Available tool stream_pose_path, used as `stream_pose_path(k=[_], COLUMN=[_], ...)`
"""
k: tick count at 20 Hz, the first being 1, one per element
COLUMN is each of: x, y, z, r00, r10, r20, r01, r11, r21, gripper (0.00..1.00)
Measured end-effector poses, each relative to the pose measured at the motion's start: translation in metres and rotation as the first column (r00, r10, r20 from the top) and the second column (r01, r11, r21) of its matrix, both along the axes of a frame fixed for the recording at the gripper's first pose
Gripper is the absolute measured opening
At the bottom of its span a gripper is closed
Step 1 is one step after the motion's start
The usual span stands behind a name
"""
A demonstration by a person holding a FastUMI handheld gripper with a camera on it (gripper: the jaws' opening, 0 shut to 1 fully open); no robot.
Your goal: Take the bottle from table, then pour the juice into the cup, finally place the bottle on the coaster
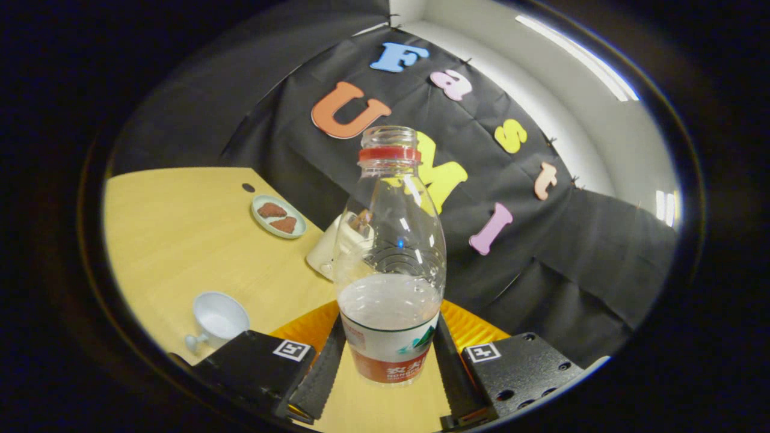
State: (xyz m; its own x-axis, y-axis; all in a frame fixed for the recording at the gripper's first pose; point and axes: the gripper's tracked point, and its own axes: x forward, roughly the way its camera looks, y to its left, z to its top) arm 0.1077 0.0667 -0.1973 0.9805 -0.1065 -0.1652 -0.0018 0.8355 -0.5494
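Two fingers: the gripper (390, 373) is clamping the bottle (391, 264) low on its body, one black ribbed finger (322, 376) pressing each side of the label band
Bottle: clear plastic, uncapped, wearing a red ring under the open mouth; it is standing upright between the fingers, a little pale liquid sitting just above the label
Bottle's footing: its base is showing over the bare wood of the table (180, 240); whether it is touching the wood or hanging just above cannot be told
Coaster: an orange ribbed coaster (469, 328) is lying just beyond the fingers, its arc peeking out from behind the bottle on both sides
Cup: a small white cup (218, 319) with a side handle is sitting on the table beside the left finger block, near the table's front edge
Plate: a pale green plate (278, 216) carrying two reddish-brown pieces is resting farther back on the table
White object: a cream-white thing (325, 252) is standing behind the bottle, partly hidden by it, too unclear to name
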Motion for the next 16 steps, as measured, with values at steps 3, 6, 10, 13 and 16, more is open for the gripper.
stream_pose_path(k=[3, 6, 10, 13, 16], x=[0.000, 0.006, 0.020, 0.027, 0.037], y=[0.003, -0.004, 0.000, 0.001, 0.001], z=[0.003, 0.023, 0.040, 0.031, 0.016], r00=[1.000, 0.999, 0.991, 0.991, 0.991], r10=[0.017, 0.017, 0.030, 0.022, 0.034], r20=[-0.017, 0.043, 0.127, 0.135, 0.127], r01=[-0.014, -0.025, -0.070, -0.071, -0.086], r11=[0.987, 0.980, 0.943, 0.926, 0.897], r21=[0.159, 0.198, 0.325, 0.371, 0.434], gripper=[0.79, 0.79, 0.78, 0.79, 0.79])
